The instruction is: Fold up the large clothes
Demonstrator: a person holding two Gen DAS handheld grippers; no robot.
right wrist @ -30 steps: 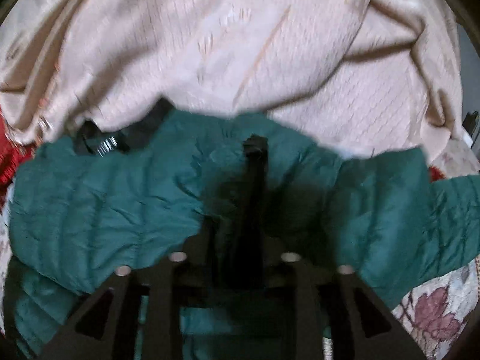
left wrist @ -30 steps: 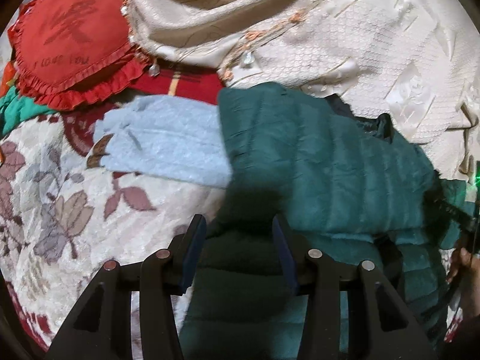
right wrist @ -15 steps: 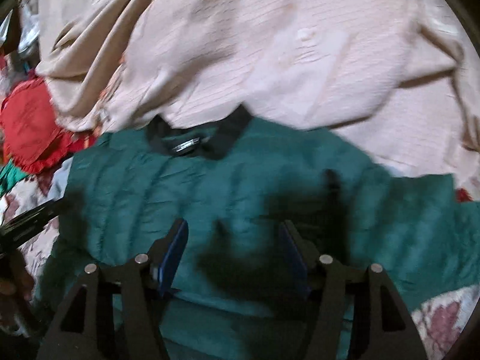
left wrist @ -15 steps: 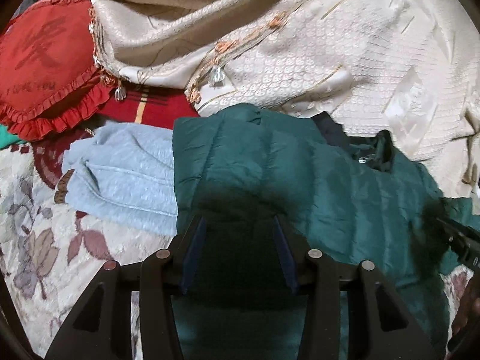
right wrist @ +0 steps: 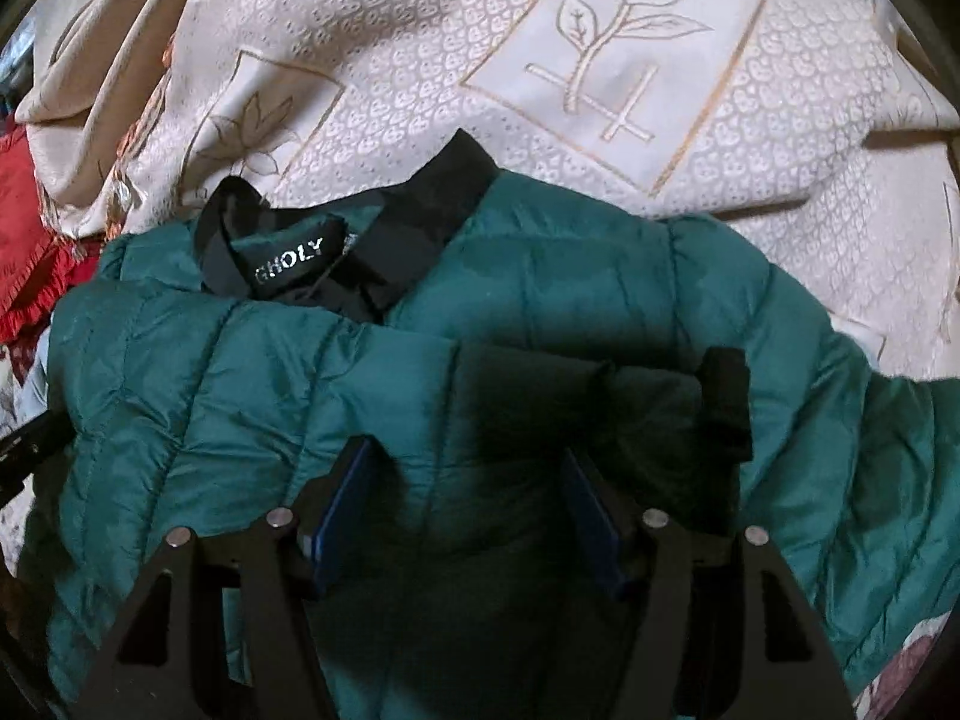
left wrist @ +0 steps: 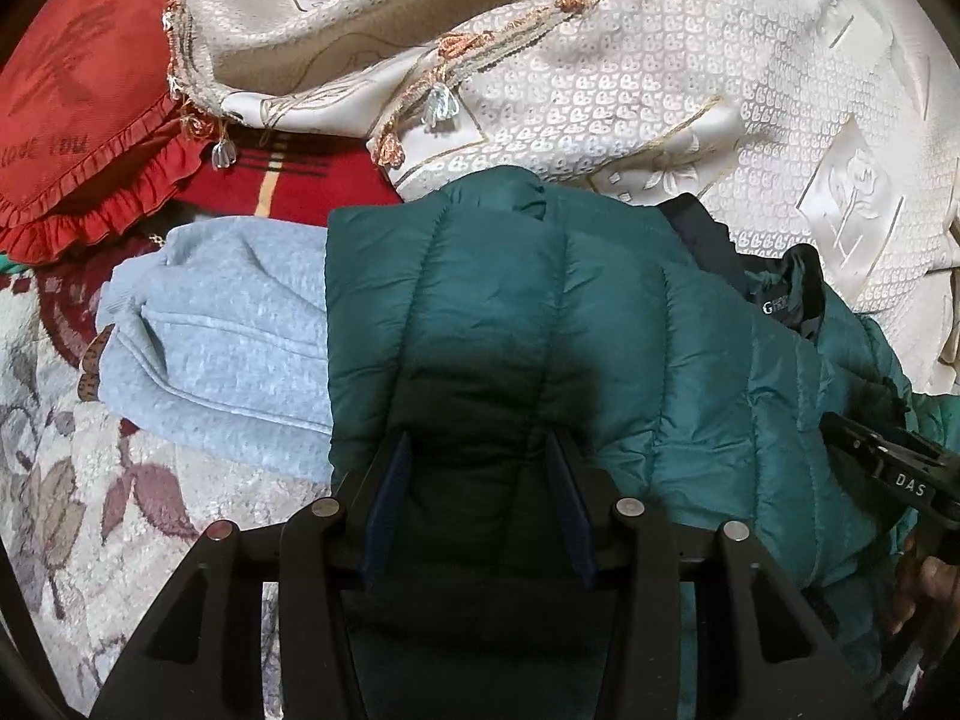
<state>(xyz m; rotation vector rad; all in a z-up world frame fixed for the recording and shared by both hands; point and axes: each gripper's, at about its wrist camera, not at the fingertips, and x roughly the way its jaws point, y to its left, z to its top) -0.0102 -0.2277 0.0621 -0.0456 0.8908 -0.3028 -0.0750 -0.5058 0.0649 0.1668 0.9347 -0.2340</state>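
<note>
A green quilted puffer jacket (right wrist: 540, 312) lies spread on a bed, its black collar (right wrist: 420, 204) and label toward a cream embroidered bedspread (right wrist: 600, 60), one edge overlapping a folded light blue garment (left wrist: 228, 348) beside a red frilled cushion (left wrist: 78, 120). The jacket looks light, soft and puffy, with a slick shell likely to slide and spring back out of a fold; a pinch on a stitched seam, the hem or a sleeve cuff (right wrist: 726, 402) seems the surest hold, rather than the billowy panels.

The left hand-held gripper (left wrist: 477, 504) points steeply down over the jacket's near part, jaws partly apart; dark cloth fills the gap between them, but whether the pads press on it cannot be told. The right hand-held gripper (right wrist: 474, 510) also angles down over the jacket's middle, near the dark cuff; its jaws have just been opening and stand wide and released, the fabric lying below them, not pinched. At the edge of the left view the other tool and part of a hand (left wrist: 918, 588) show.
</note>
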